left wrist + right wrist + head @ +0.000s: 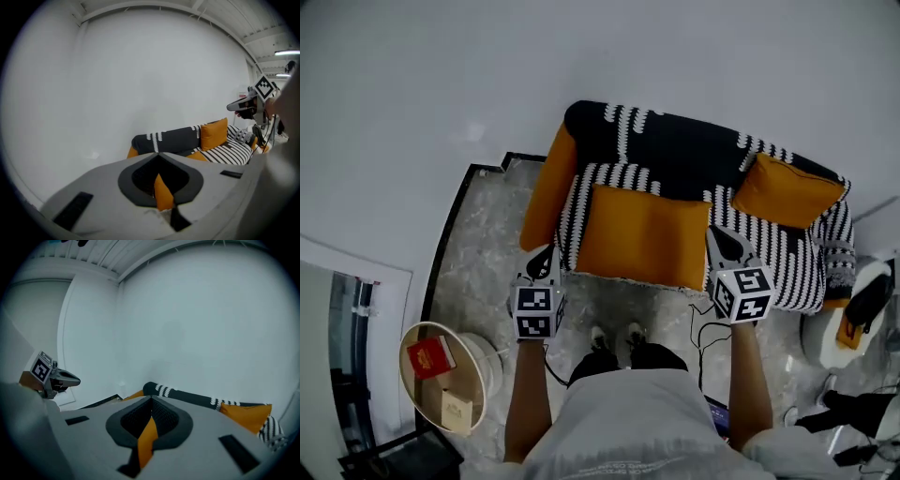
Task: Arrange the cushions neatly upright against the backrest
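Two orange cushions on the striped sofa

Left gripper and right gripper well apart, angled slightly downward, jaws of each together.

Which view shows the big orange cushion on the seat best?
Head view: the whole large cushion shows on the seat. Each gripper view shows only an orange sliver pinched in the left tool or right tool.

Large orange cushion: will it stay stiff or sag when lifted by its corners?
Probably sags: the cushion looks soft, and left gripper and right gripper pinch only fabric at its corners. Likely light, being plump padding.
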